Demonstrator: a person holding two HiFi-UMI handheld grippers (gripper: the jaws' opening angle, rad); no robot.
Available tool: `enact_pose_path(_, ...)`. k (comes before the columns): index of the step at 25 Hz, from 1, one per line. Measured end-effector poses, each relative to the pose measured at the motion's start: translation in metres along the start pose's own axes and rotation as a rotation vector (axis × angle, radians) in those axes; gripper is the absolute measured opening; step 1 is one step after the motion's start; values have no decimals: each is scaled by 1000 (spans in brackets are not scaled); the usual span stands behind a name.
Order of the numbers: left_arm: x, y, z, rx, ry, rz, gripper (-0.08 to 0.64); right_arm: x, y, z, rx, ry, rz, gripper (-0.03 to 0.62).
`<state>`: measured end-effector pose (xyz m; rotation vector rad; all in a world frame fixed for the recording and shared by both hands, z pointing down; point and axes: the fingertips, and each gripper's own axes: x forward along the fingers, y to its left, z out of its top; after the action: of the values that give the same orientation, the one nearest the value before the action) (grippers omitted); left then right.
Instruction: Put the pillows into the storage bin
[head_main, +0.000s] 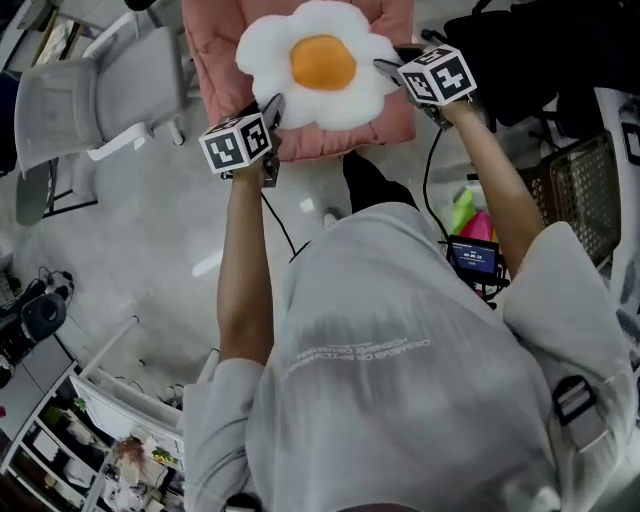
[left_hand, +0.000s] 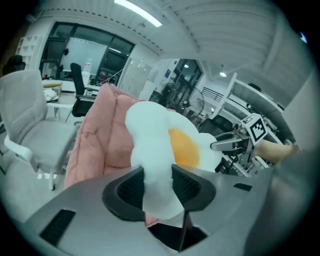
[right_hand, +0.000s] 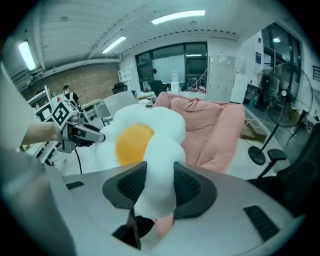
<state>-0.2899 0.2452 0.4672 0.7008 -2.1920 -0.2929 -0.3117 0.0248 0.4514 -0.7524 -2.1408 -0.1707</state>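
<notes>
Grey chair (head_main: 75, 100) noted at far left. Left gripper (head_main: 272, 112) is held up in front of the person; its pads are seen clamped on a white lobe of the fried-egg pillow (head_main: 318, 62), with a pink edge tucked just beneath. The pillow is carried in the air, laid flat against the pink cushion (head_main: 215, 60) behind it. Right gripper (head_main: 390, 72) is pinched on the opposite white lobe, pink likewise showing below. Dark mesh basket (head_main: 585, 195) recorded at far right.

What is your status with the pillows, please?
Left gripper and right gripper both shut on egg pillow. Pink pillow behind it. Chair to the left, apart.
</notes>
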Motion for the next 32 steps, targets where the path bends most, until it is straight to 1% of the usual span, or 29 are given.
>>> enact_pose_path(2,-11,-31,2,81,-10,-49,163,-37,4,-17,49,-43,-38,170)
enact_pose_path(4,-20,-63,0,163,-11,-98,160,-74,11,-44,105,-79,-88,170)
enact_pose_path(6,-25,-95,-9,227,-1,-145,158,-107,18,-75,157,-104,-139,170)
enact_pose_path(10,-25,-153,-40,305,41,-225,156,-161,26,-138,248,-123,-210,169)
enact_pose_path(17,-6,-267,-100,432,146,-377,156,-254,27,-257,428,-160,-332,169)
enact_pose_path(21,7,-326,-145,479,223,-437,156,-298,30,-328,528,-186,-366,170)
enact_pose_path(24,22,-370,-183,518,312,-465,156,-327,34,-385,616,-188,-396,170)
enact_pose_path(27,42,-415,-224,560,407,-497,156,-350,38,-448,729,-181,-418,170)
enact_pose_path(30,64,-462,-275,598,494,-527,156,-369,38,-521,853,-172,-441,172)
enact_pose_path(32,78,-484,-314,618,556,-538,156,-375,41,-569,924,-149,-457,175)
